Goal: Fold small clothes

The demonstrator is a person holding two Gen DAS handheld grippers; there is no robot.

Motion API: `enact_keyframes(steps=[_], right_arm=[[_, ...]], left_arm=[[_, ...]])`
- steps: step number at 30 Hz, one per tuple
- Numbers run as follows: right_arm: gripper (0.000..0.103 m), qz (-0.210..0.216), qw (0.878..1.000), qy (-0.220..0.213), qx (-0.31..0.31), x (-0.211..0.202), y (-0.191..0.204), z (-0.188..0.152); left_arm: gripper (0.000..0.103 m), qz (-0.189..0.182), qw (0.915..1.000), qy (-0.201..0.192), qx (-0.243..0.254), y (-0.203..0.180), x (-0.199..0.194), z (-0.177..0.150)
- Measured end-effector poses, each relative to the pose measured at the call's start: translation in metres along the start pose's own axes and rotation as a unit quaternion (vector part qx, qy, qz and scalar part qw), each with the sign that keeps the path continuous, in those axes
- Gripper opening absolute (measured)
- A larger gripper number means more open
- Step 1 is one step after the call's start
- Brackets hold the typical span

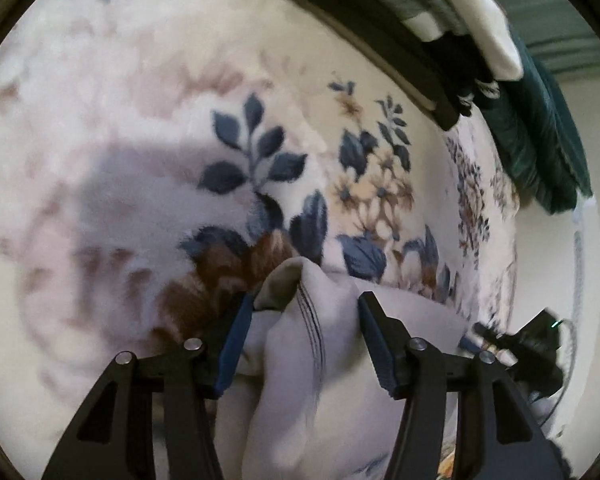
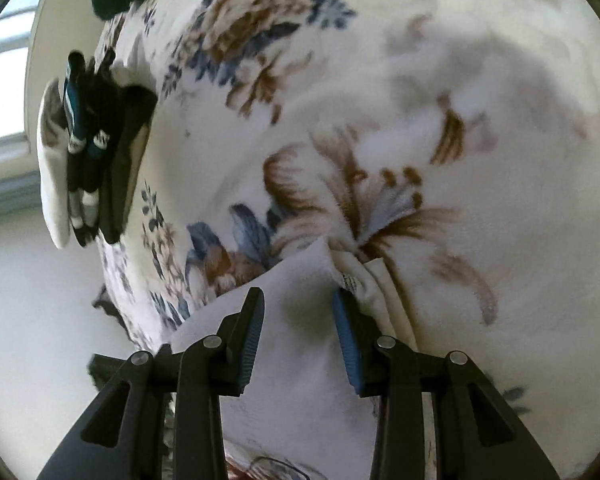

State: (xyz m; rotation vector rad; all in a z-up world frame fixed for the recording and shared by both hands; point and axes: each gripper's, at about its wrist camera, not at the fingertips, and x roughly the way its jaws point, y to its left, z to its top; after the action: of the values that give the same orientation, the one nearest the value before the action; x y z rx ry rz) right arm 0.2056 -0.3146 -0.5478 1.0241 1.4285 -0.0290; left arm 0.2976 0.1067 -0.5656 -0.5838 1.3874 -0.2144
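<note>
Both the left tongs (image 1: 306,308) and right tongs (image 2: 298,304) gape half-open astride the white garment (image 1: 300,360) on the floral blanket (image 1: 140,120), gripping nothing.

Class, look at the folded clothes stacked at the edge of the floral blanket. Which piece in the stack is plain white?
The outermost piece, farthest from the blanket's middle. It is plain white; those beside it are black, one with white stripes.

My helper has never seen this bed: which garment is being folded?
On the floral blanket, skip the stack of folded clothes at its far edge. It is the pale grey garment lying between the left tongs, the only loose, unfolded piece.
</note>
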Motion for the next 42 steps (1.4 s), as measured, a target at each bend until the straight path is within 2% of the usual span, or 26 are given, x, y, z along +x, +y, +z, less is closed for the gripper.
enact_keyframes(steps=[1, 2, 4, 6, 8, 11, 13, 14, 17, 19, 21, 23, 25, 26, 27, 28, 29, 30, 31, 32, 35, 42], right_arm=[[0.040, -0.006, 1.000, 0.002, -0.012, -0.007, 0.006, -0.002], [0.051, -0.011, 1.000, 0.002, -0.024, -0.014, 0.013, -0.003], [0.066, -0.017, 0.999, -0.003, -0.047, -0.036, 0.012, -0.012], [0.066, -0.037, 0.997, -0.003, -0.069, -0.046, 0.013, -0.019], [0.066, -0.050, 0.996, 0.012, -0.076, -0.047, -0.001, -0.026], [0.066, -0.049, 0.996, 0.050, -0.050, -0.032, -0.029, -0.033], [0.066, -0.024, 0.996, 0.073, -0.036, -0.020, -0.042, -0.037], [0.067, -0.003, 0.996, 0.088, -0.025, -0.011, -0.049, -0.038], [0.073, 0.036, 0.993, 0.111, 0.003, 0.010, -0.066, -0.039], [0.074, 0.058, 0.992, 0.113, 0.020, 0.019, -0.073, -0.037], [0.080, 0.077, 0.990, 0.116, 0.028, 0.024, -0.074, -0.036], [0.080, 0.083, 0.989, 0.121, 0.031, 0.026, -0.074, -0.035], [0.080, 0.082, 0.989, 0.124, 0.025, 0.028, -0.071, -0.035], [0.080, 0.078, 0.989, 0.124, 0.017, 0.028, -0.067, -0.036], [0.077, 0.077, 0.989, 0.125, 0.011, 0.028, -0.064, -0.037], [0.073, 0.074, 0.989, 0.126, 0.004, 0.029, -0.059, -0.039], [0.063, 0.069, 0.990, 0.125, -0.003, 0.029, -0.055, -0.040], [0.049, 0.061, 0.990, 0.123, -0.010, 0.030, -0.051, -0.042], [0.040, 0.055, 0.991, 0.121, -0.014, 0.030, -0.048, -0.044], [0.028, 0.059, 0.991, 0.116, -0.016, 0.030, -0.046, -0.046], [0.017, 0.070, 0.993, 0.096, -0.025, 0.023, -0.039, -0.050], [0.013, 0.074, 0.994, 0.066, -0.040, -0.007, -0.002, -0.063]], left_arm=[[0.053, 0.007, 1.0000, -0.002, 0.005, -0.005, -0.007, -0.002], [0.053, 0.012, 0.9998, -0.005, 0.011, -0.012, -0.016, -0.005], [0.054, 0.026, 0.9992, 0.003, 0.030, -0.018, -0.024, -0.013], [0.054, 0.067, 0.9965, 0.016, 0.048, -0.014, -0.018, -0.022], [0.054, 0.082, 0.9955, 0.033, 0.034, 0.006, -0.007, -0.031], [0.054, 0.038, 0.9975, 0.057, -0.018, 0.037, 0.005, -0.041], [0.062, -0.027, 0.9959, 0.067, -0.054, 0.056, 0.012, -0.046], [0.068, -0.054, 0.9940, 0.069, -0.066, 0.061, 0.016, -0.047], [0.075, -0.109, 0.9864, 0.068, -0.103, 0.076, 0.022, -0.047], [0.075, -0.138, 0.9810, 0.066, -0.120, 0.079, 0.020, -0.045], [0.075, -0.171, 0.9752, 0.064, -0.124, 0.079, 0.019, -0.044], [0.075, -0.184, 0.9735, 0.062, -0.121, 0.074, 0.019, -0.043], [0.073, -0.181, 0.9758, 0.060, -0.107, 0.064, 0.021, -0.044], [0.059, -0.178, 0.9770, 0.062, -0.100, 0.059, 0.022, -0.044], [0.037, -0.169, 0.9797, 0.063, -0.088, 0.050, 0.026, -0.046], [0.032, -0.161, 0.9813, 0.065, -0.082, 0.047, 0.028, -0.046], [0.029, -0.155, 0.9828, 0.064, -0.077, 0.043, 0.030, -0.046], [0.021, -0.149, 0.9847, 0.056, -0.071, 0.040, 0.028, -0.045], [0.017, -0.148, 0.9854, 0.052, -0.067, 0.037, 0.027, -0.044], [0.016, -0.148, 0.9860, 0.048, -0.062, 0.035, 0.023, -0.043], [0.011, -0.147, 0.9875, 0.036, -0.046, 0.027, 0.014, -0.039], [0.010, -0.156, 0.9876, 0.015, -0.008, 0.001, -0.025, -0.027]])
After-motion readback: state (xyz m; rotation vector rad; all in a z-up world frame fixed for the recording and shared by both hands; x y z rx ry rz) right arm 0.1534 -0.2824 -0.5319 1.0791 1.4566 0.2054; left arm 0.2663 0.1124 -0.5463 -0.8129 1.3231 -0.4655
